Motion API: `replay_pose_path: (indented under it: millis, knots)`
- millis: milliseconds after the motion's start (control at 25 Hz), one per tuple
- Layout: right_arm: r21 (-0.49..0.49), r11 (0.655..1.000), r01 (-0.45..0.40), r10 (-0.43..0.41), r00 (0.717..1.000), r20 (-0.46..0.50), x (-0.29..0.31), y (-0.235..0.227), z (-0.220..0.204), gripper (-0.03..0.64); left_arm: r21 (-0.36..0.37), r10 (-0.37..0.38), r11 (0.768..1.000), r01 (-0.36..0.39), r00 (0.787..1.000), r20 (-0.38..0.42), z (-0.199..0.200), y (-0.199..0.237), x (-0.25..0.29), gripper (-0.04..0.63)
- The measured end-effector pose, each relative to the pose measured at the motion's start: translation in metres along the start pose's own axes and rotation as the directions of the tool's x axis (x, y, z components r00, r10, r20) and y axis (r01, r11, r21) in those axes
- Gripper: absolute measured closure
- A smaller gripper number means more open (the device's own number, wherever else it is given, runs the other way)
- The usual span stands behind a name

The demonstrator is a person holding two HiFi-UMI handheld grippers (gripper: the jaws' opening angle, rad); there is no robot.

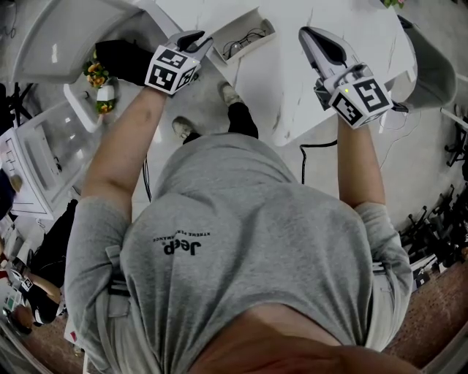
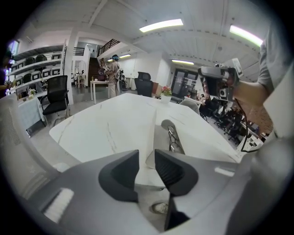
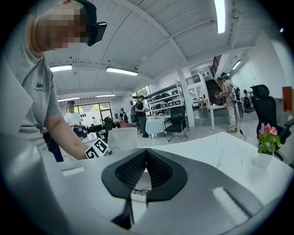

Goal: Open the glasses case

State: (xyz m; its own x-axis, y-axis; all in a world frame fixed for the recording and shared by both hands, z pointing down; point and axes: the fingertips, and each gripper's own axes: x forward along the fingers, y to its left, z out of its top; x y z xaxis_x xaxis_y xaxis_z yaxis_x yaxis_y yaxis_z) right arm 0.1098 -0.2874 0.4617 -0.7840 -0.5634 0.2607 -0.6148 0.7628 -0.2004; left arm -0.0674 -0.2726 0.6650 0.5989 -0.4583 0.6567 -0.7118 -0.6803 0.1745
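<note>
white glasses case (image 1: 234, 20) already lies open at 12 o'clock on the marble-look desk (image 1: 307, 80), with thin dark wire glasses (image 1: 243, 44) inside. left gripper (image 1: 199, 38) sits at the case's 9 o'clock, black pads (image 2: 172, 170) a narrow gap apart, gripping nothing. right gripper (image 1: 306, 33) at 3 o'clock is closed and empty. grey tee (image 1: 241, 219) says "jeep".

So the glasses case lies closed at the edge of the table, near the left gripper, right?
No, it is open: the head view shows the glasses case lying open at the edge of the table, near the left gripper, with glasses inside.
</note>
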Motion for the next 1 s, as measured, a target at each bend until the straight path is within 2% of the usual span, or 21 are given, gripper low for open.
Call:
replay_pose_path:
  millis: [200,400,560,800,1000]
  knots:
    - [-0.014,1.000,-0.010,0.010,1.000,-0.001,0.006,0.011,0.014,0.613,-0.030,0.010,1.000,-0.008,0.999,0.041,0.003,0.000,-0.024,0.417]
    - [-0.038,0.999,-0.038,0.039,0.999,0.015,0.017,0.029,0.027,0.613,-0.069,0.027,0.997,-0.019,0.994,0.107,0.010,-0.001,-0.059,0.416]
    - [-0.066,0.996,-0.063,0.064,0.998,0.020,0.029,0.048,0.045,0.614,-0.084,0.048,0.996,-0.032,0.980,0.192,0.028,0.001,-0.099,0.416]
    - [-0.113,0.988,-0.109,0.113,0.993,0.027,0.055,0.084,0.077,0.614,-0.133,0.119,0.988,-0.078,0.936,0.332,0.054,0.018,-0.179,0.416]
    - [-0.153,0.973,-0.175,0.182,0.983,0.035,0.086,0.125,0.105,0.614,-0.168,0.213,0.974,-0.154,0.876,0.433,0.070,0.033,-0.259,0.417]
